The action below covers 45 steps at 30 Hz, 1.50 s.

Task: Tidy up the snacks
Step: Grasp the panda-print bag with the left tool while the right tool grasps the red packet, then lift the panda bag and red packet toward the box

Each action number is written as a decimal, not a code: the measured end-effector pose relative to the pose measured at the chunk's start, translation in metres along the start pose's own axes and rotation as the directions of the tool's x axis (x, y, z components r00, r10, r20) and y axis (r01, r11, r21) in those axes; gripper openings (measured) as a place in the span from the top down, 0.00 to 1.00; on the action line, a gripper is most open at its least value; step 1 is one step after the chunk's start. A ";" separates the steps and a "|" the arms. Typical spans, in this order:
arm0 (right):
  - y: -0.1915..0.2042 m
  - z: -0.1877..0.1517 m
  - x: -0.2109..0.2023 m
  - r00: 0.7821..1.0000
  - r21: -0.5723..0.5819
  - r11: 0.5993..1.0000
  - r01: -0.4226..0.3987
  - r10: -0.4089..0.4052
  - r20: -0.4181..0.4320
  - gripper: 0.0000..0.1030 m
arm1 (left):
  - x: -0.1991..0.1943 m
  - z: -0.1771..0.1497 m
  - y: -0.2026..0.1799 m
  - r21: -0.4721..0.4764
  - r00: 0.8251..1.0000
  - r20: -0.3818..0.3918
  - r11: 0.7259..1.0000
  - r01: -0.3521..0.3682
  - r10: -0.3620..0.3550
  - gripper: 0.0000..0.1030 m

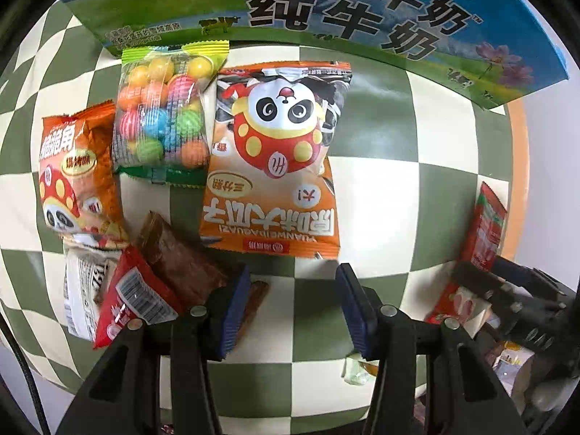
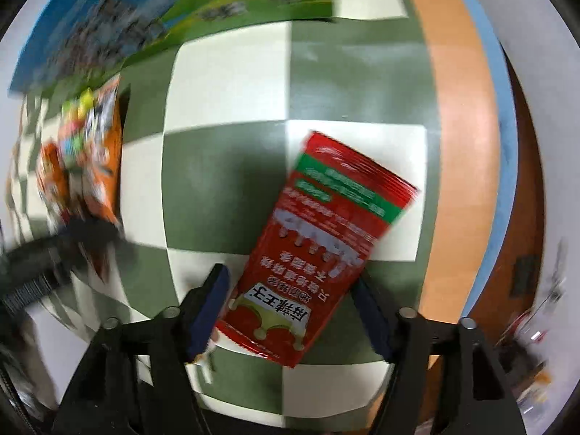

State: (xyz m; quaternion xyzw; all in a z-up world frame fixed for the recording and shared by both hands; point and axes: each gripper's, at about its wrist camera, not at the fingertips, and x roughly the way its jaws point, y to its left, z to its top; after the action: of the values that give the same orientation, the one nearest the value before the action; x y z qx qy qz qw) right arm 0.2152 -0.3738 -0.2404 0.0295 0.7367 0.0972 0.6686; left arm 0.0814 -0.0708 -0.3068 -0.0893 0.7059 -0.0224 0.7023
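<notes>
My left gripper (image 1: 294,311) points down at the green-and-cream checked cloth (image 1: 380,199), open, with only cloth between its blue pads (image 1: 235,311). A brown packet (image 1: 181,257) runs under its left finger. Past the tips lie an orange panda seed bag (image 1: 275,166), a clear gumball bag (image 1: 163,108) and an orange-red panda snack (image 1: 76,174). My right gripper (image 2: 290,311) straddles a red spicy-strip packet (image 2: 326,239), which lies flat and slanted on the cloth. Its edges come close to both pads (image 2: 210,311) and it shows no squeeze.
A blue-and-green milk carton box (image 1: 362,11) stands along the far side. A red barcode packet (image 1: 134,297) and a white packet (image 1: 79,290) overlap at the left. More packets (image 1: 460,304) lie by the right tool's black frame (image 1: 525,297). An orange table edge (image 2: 456,145) borders the cloth.
</notes>
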 end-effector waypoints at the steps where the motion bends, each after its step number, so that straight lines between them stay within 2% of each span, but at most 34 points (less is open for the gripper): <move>1: -0.005 0.002 -0.001 1.000 0.042 0.999 -0.003 0.002 0.010 0.23 | 0.002 0.001 0.000 -0.002 1.000 -0.006 1.000 -0.006 0.006 0.51; 5: -0.021 0.011 0.002 0.999 0.164 0.986 -0.031 0.025 0.037 0.22 | -0.004 0.018 0.011 -0.035 1.000 -0.018 0.999 0.021 -0.021 0.51; 7: -0.031 0.015 0.002 0.999 0.192 0.981 -0.028 0.020 0.043 0.22 | -0.011 0.024 0.014 -0.046 0.999 0.000 0.998 0.036 -0.036 0.51; 10: -0.034 0.010 0.006 0.999 0.224 0.974 -0.023 0.012 0.050 0.22 | -0.025 0.035 0.020 -0.080 0.998 0.026 0.995 0.066 -0.064 0.39; 14: -0.036 0.012 0.015 0.999 0.238 0.971 -0.016 0.004 0.050 0.22 | -0.029 0.055 0.023 -0.116 0.996 0.050 0.990 0.083 -0.078 0.39; 18: -0.013 0.013 0.026 0.998 0.240 0.971 0.000 -0.013 0.053 0.22 | -0.013 0.078 0.016 -0.093 0.999 0.036 0.995 0.039 -0.036 0.38; 20: -0.008 0.009 0.032 0.998 0.219 0.976 0.020 -0.033 0.055 0.31 | -0.009 0.084 0.011 -0.069 0.999 0.054 0.998 0.006 -0.003 0.41; 21: -0.005 0.008 0.032 0.998 0.202 0.979 0.027 -0.039 0.056 0.35 | -0.011 0.083 0.008 -0.057 0.997 0.074 0.998 0.007 -0.002 0.45; 22: -0.001 0.008 0.032 0.997 0.180 0.983 0.038 -0.049 0.056 0.43 | -0.013 0.085 0.007 -0.044 0.997 0.081 0.999 0.004 -0.001 0.55; 23: 0.003 0.007 0.031 0.997 0.157 0.987 0.037 -0.046 0.058 0.47 | -0.014 0.080 0.005 -0.029 0.997 0.080 1.000 0.005 -0.003 0.58; 28: 0.015 -0.001 0.032 0.998 0.049 0.998 0.038 -0.040 0.048 0.50 | -0.008 0.046 -0.009 -0.006 0.999 0.040 1.000 0.007 -0.007 0.60; 33: 0.022 -0.010 0.035 0.999 -0.021 0.999 0.029 -0.028 0.018 0.51 | -0.003 0.021 -0.003 0.003 1.000 0.001 1.000 0.029 -0.029 0.60; 34: 0.024 -0.010 0.035 1.000 -0.032 0.999 0.029 -0.029 0.013 0.51 | -0.003 0.023 0.004 0.004 1.000 0.003 1.000 0.031 -0.031 0.58; 36: 0.024 -0.010 0.038 1.000 -0.039 0.999 0.028 -0.028 0.007 0.50 | 0.004 0.027 0.008 0.003 1.000 -0.001 1.000 0.021 -0.021 0.43; 37: 0.023 -0.009 0.038 1.000 -0.030 0.999 0.019 -0.019 0.010 0.50 | 0.008 0.025 0.008 0.005 1.000 -0.001 1.000 0.013 -0.013 0.32; 38: 0.022 -0.008 0.039 1.000 -0.022 1.000 0.011 -0.011 0.010 0.48 | 0.019 0.027 0.007 0.015 1.000 0.002 1.000 0.000 0.000 0.28; 41: 0.015 -0.007 0.039 1.000 0.008 1.000 -0.012 0.012 0.008 0.46 | 0.038 0.038 0.009 0.010 1.000 -0.012 1.000 0.013 -0.013 0.27; 45: 0.010 -0.003 0.043 1.000 0.013 1.000 -0.017 0.017 0.005 0.44 | 0.034 0.045 0.015 -0.003 0.999 0.028 0.999 0.037 -0.037 0.28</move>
State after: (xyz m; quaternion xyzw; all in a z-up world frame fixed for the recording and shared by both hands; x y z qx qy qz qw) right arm 0.2072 -0.3569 -0.2804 0.0403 0.7352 0.0980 0.6695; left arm 0.1245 -0.0569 -0.3434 -0.1040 0.6944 -0.0327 0.7113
